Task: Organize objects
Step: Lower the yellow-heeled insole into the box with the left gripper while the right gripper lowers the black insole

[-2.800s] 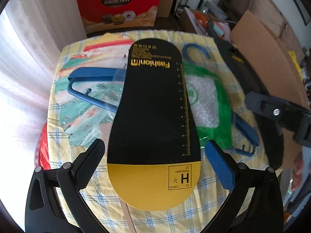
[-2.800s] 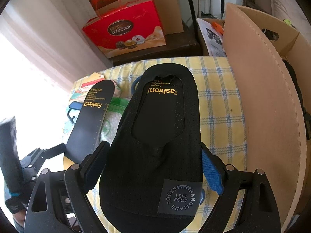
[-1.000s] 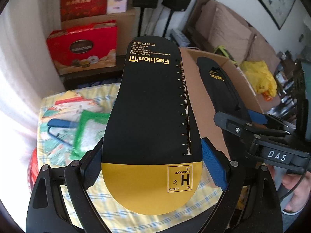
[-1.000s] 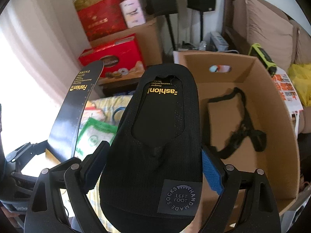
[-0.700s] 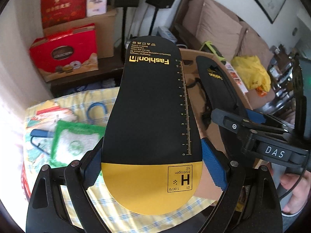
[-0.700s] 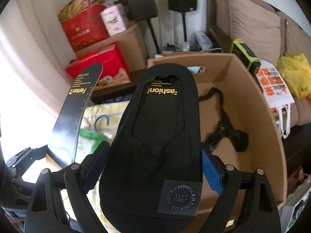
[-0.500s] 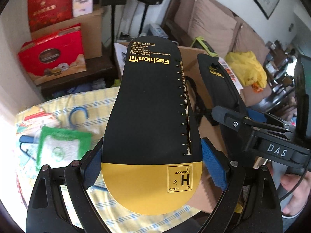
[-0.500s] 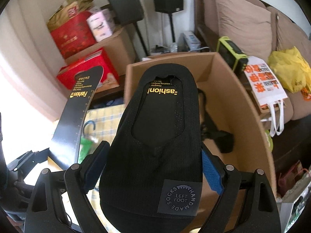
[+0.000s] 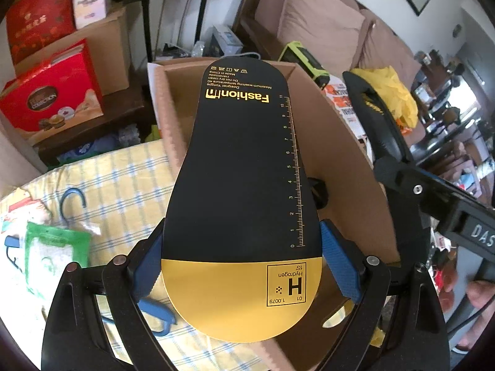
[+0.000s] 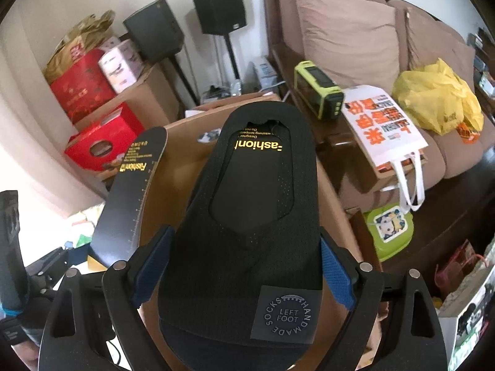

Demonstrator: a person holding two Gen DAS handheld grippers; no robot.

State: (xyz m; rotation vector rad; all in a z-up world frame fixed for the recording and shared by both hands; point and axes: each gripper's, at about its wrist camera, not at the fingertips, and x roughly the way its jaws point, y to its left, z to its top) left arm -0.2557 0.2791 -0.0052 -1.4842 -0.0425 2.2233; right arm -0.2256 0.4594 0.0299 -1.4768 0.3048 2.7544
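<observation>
My left gripper [image 9: 241, 259] is shut on a black and yellow sock card [image 9: 244, 167] marked "Fashion", held over an open cardboard box [image 9: 343, 154]. My right gripper [image 10: 243, 256] is shut on a black sock on a card [image 10: 247, 216] labelled "LEFT FOOT", also held above the box [image 10: 185, 160]. The left card shows edge-on at the left of the right wrist view [image 10: 133, 191]. The right gripper with its sock shows at the right of the left wrist view [image 9: 383, 142]. A black strap [image 9: 317, 190] lies inside the box, mostly hidden.
A table with a yellow checked cloth [image 9: 123, 179] stands left of the box, bearing a green packet [image 9: 52, 253] and blue hangers [image 9: 72, 201]. Red gift boxes [image 9: 49, 95], speakers [image 10: 216, 6], a brown sofa [image 10: 355, 37] with bags [image 10: 433, 99] surround it.
Both grippers have swung right from the table to over the cardboard box, still holding their socks. The box now fills the middle of both views.
</observation>
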